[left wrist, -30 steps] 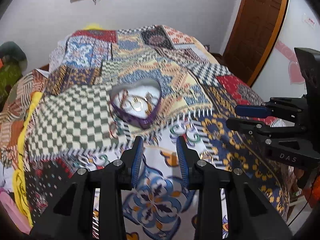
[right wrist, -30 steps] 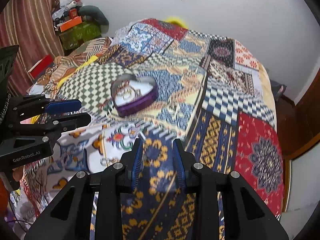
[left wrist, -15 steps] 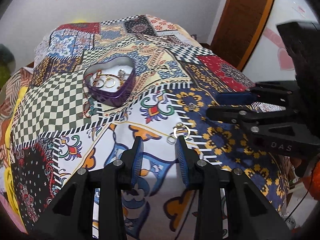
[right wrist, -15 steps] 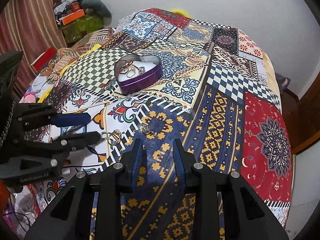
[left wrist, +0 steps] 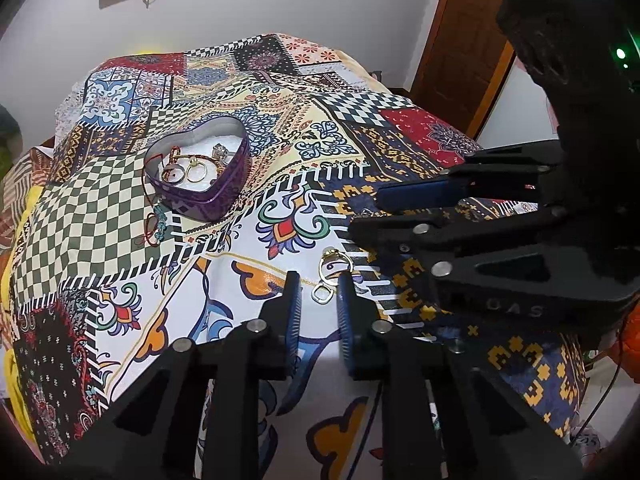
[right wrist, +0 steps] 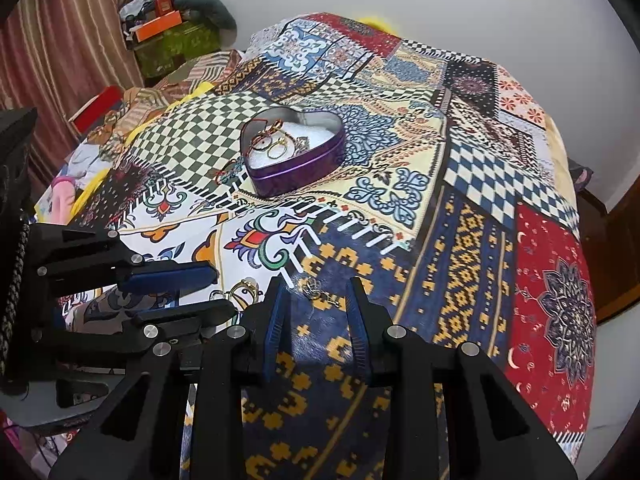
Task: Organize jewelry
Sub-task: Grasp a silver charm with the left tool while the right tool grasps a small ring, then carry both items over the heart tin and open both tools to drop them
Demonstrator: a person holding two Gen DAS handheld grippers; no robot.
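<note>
A purple heart-shaped tin (left wrist: 224, 196) (right wrist: 298, 176) sits on the quilt with gold rings and a red cord inside. My left gripper (left wrist: 319, 286) hangs low over a white patch. Its jaws are closing around a small gold ring (left wrist: 322, 294), and the pads stand apart from it. A larger gold ring (left wrist: 335, 266) (right wrist: 244, 288) lies just beyond. My right gripper (right wrist: 315, 284) is open over a blue patch, with a small gold trinket (right wrist: 318, 291) on the cloth between its fingertips. Each gripper shows at the edge of the other's view.
A patchwork quilt (left wrist: 100, 216) covers the whole bed. A red cord bracelet (left wrist: 154, 222) trails from the tin onto the checkered patch. A wooden door (left wrist: 472, 40) stands at the right; boxes and clutter (right wrist: 168, 28) lie by a curtain at the far left.
The left gripper has come down and forward over the two rings, and its jaws have narrowed. The right gripper has tipped down toward the blue patch, bringing the trinket between its fingertips.
</note>
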